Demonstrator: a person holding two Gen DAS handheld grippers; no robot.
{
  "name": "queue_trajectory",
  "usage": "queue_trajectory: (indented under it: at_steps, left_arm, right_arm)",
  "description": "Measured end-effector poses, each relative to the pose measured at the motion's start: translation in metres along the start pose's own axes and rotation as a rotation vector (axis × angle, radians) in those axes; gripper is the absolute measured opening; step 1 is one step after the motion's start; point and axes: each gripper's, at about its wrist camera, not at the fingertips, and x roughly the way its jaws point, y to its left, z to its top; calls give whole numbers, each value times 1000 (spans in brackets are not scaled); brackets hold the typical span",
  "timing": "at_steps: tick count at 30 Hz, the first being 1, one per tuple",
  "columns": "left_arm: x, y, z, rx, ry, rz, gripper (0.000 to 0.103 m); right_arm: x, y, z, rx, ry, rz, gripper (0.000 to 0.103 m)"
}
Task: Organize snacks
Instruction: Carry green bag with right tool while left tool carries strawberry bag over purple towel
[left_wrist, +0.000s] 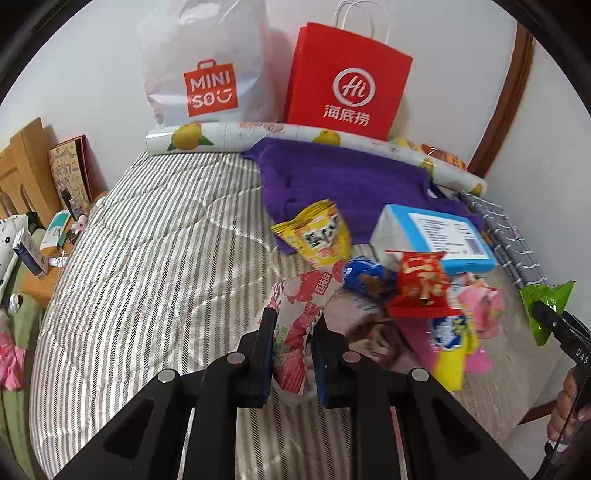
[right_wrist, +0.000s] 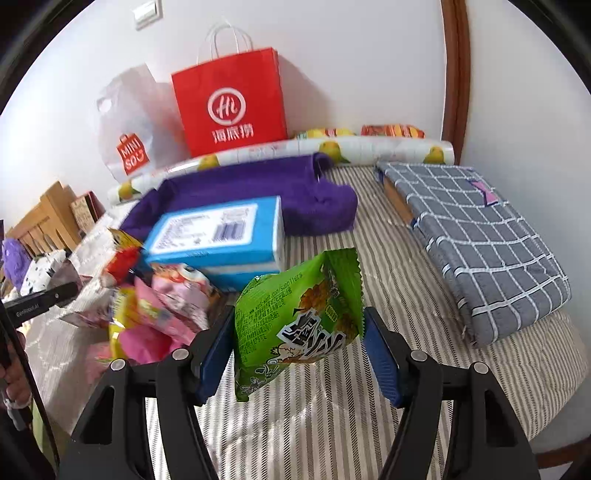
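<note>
Both light, crinkly, slippery packets hang above the bed (right_wrist: 332, 424): left gripper (left_wrist: 291, 332) pinches the pink packet (left_wrist: 295, 317), right gripper (right_wrist: 299, 347) clasps the green packet (right_wrist: 295, 325), heap (left_wrist: 424, 291) at two o'clock; grip sealed edges.

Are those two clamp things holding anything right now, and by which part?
Yes. The left hand-held gripper pinches a pink-red snack packet at its lower end; the right hand-held gripper grips a green snack packet by its sides.

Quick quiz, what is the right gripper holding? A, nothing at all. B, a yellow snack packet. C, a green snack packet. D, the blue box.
C: in the right wrist view the right gripper is closed on the green snack packet, lifted off the striped bedcover.
</note>
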Motion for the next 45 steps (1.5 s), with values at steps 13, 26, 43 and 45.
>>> queue_trajectory:
  at_steps: [13, 26, 43, 45]
  left_arm:
    - [-52, -38, 10, 46, -43, -115, 17]
    - [-50, -75, 54, 79, -47, -168, 17]
    - [-13, -101, 150, 132, -97, -75, 17]
    - [-6, -100, 156, 140, -94, -42, 17]
  right_arm:
    - [-40, 12, 10, 25, -67, 13, 67]
    - [-63, 47, 51, -45, -117, 56, 67]
    - [-5, 56, 157, -118, -126, 107, 67]
    - [3, 56, 166, -120, -131, 111, 67]
